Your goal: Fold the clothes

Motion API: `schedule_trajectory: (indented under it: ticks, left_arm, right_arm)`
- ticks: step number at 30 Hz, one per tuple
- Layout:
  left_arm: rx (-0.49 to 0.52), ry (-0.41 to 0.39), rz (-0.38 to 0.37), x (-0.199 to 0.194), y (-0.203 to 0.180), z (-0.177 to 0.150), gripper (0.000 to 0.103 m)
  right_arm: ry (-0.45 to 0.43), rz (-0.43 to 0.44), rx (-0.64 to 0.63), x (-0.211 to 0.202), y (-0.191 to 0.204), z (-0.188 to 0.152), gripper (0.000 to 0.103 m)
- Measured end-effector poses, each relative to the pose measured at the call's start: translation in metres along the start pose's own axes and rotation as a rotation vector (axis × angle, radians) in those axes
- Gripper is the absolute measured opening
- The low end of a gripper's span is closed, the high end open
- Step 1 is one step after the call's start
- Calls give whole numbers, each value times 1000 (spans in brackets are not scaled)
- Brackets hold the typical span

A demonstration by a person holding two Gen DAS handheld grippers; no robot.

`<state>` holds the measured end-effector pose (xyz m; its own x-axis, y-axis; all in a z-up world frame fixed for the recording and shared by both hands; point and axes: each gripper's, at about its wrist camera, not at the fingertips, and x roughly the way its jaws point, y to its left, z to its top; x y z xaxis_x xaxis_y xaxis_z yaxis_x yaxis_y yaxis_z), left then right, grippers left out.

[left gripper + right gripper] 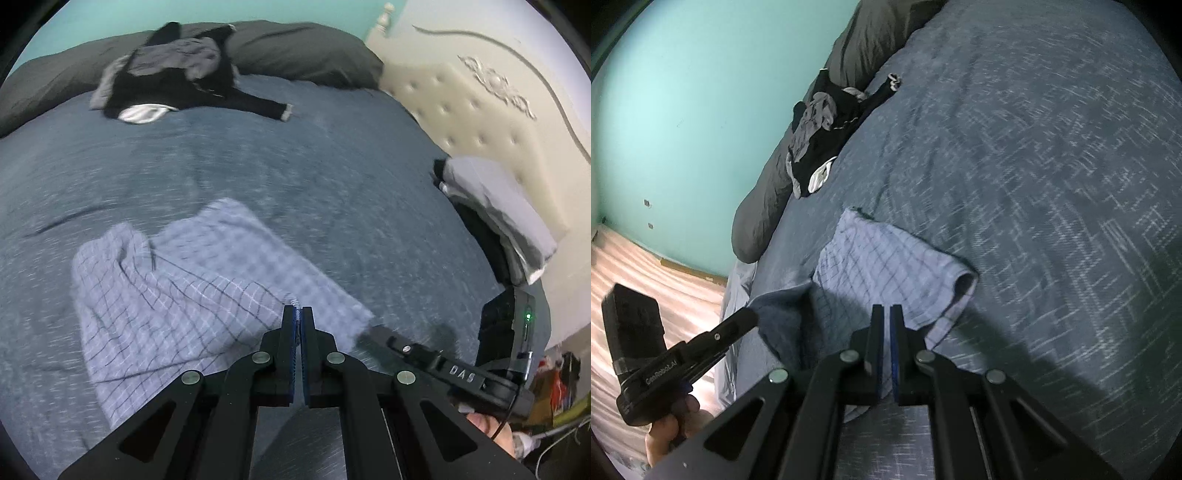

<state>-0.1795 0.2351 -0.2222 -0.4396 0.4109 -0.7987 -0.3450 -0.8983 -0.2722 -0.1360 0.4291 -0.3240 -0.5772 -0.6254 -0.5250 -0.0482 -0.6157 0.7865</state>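
Pale lilac checked cloth garment [177, 280], rumpled on blue bed [258, 155]: left claw [297, 314] clenched on its edge; right claw [886, 314] clenched on its near hem.

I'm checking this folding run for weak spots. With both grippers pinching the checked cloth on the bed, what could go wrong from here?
1. The left gripper is shut on only a thin edge of the checked cloth, so a pull may slip it free.
2. The cloth is bunched and rumpled, so the fold may set crooked.
3. The right gripper appears to grip another edge; uneven pulls could skew the cloth.
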Motion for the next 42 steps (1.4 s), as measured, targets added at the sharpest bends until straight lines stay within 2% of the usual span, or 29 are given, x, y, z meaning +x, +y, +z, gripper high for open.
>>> schedule_trajectory:
  ticks: [10,19,22,24,25,26,28,30,31,33,37,42]
  left_arm:
    - [44,79,-28,55,-35,0,2]
    - [16,147,-33,83,-23,-10,2]
    - [21,130,-31,75,-20,-9,6]
    - [16,114,-30,66,-15,-7,20]
    - [7,108,-30,61,-11,-5,34]
    - [-2,96,-29,55,-6,-3,41]
    - [-9,75,-20,42,4,0,43]
    - [-7,63,-5,36,13,4,43]
    - [-9,60,11,33,21,7,43]
    - [-16,53,44,28,39,12,44]
    - [-30,28,120,24,72,28,44]
    - [-71,25,169,26,107,47,44]
  right_arm:
    - [-14,-2,33,-10,-18,8,3]
    - [0,-1,41,-3,-20,10,3]
    - [7,-6,38,1,-19,8,3]
    - [13,-9,39,4,-20,8,3]
    - [16,-11,39,6,-20,8,3]
    - [19,-13,36,8,-19,8,3]
    - [24,-13,27,10,-17,7,4]
    - [27,-6,10,12,-12,7,10]
    - [28,-5,3,12,-11,7,21]
    - [23,0,-17,13,-6,6,31]
    - [26,-17,-63,18,4,7,32]
    - [44,-32,-84,31,11,8,32]
